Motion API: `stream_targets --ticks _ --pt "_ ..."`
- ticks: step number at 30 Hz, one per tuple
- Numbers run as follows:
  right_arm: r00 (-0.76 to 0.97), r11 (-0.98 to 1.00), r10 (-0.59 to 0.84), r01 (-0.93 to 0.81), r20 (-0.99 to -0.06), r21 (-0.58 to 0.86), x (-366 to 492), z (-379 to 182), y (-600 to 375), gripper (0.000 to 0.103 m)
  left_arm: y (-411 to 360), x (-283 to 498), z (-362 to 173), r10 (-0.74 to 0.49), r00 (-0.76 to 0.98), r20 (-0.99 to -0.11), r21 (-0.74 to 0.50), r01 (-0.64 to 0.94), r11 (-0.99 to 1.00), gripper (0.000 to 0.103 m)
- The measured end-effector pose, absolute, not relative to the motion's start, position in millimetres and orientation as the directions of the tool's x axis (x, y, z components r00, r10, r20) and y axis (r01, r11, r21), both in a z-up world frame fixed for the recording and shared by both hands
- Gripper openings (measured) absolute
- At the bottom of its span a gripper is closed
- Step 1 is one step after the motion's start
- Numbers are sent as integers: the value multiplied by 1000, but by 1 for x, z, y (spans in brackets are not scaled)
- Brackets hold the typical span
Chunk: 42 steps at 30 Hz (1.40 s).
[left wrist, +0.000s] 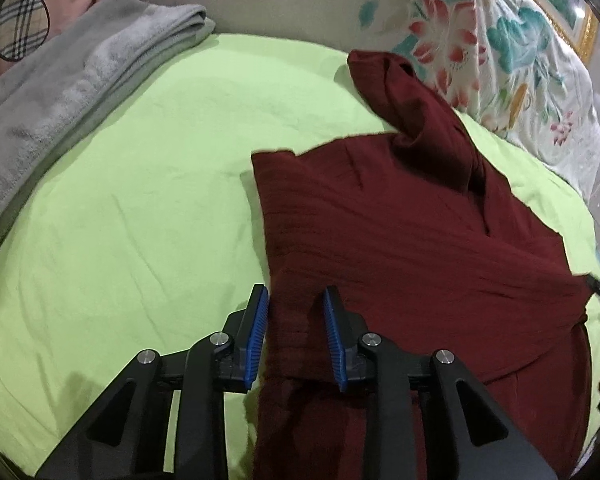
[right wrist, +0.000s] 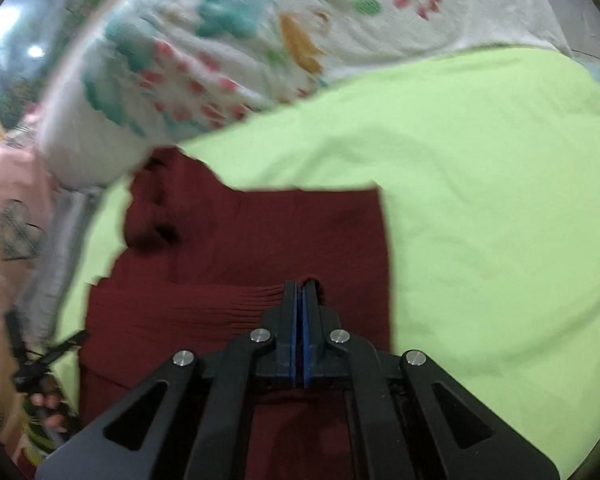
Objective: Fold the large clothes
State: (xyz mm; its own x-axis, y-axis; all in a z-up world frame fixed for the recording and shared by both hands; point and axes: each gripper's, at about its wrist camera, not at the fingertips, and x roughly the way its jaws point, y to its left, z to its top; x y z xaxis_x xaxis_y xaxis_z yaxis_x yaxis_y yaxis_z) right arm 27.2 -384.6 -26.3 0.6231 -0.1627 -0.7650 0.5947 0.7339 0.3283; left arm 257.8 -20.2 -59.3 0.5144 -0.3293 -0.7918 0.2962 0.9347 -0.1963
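Note:
A dark red garment (left wrist: 400, 240) lies partly folded on a light green sheet (left wrist: 140, 200), one sleeve bunched at its far end. My left gripper (left wrist: 296, 300) is open, its blue pads on either side of the garment's near left edge, fabric between them. In the right wrist view the garment (right wrist: 260, 232) lies in front of me. My right gripper (right wrist: 300, 286) is shut on a pinched, ribbed fold of the garment. The left gripper's tip shows dark at the left edge of that view (right wrist: 60, 348).
A folded grey towel (left wrist: 72, 92) lies at the left on the sheet. A floral quilt (left wrist: 500, 48) is heaped behind the garment, also in the right wrist view (right wrist: 220, 60). Pink cloth with plaid hearts (right wrist: 12, 216) lies at far left.

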Motion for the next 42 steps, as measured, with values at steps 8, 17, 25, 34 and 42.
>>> stream_targets --ticks 8,17,25,34,42 --pt "571 716 -201 640 -796 278 21 -35 -386 2 -19 255 -63 -312 507 -803 -175 300 938 37" --pt "613 681 -267 666 -744 304 11 -6 -382 2 -23 252 -70 -282 508 -814 -141 299 944 40" --pt "543 765 -64 565 -837 308 63 -51 -362 5 -20 250 -71 -262 519 -814 -115 298 948 50" --pt "666 714 -90 562 -741 418 43 -16 -384 30 -21 248 -34 -390 503 -771 -255 316 914 50" --pt "723 810 32 386 -690 441 117 0 -366 31 -70 295 -4 -510 454 -731 -363 374 853 55"
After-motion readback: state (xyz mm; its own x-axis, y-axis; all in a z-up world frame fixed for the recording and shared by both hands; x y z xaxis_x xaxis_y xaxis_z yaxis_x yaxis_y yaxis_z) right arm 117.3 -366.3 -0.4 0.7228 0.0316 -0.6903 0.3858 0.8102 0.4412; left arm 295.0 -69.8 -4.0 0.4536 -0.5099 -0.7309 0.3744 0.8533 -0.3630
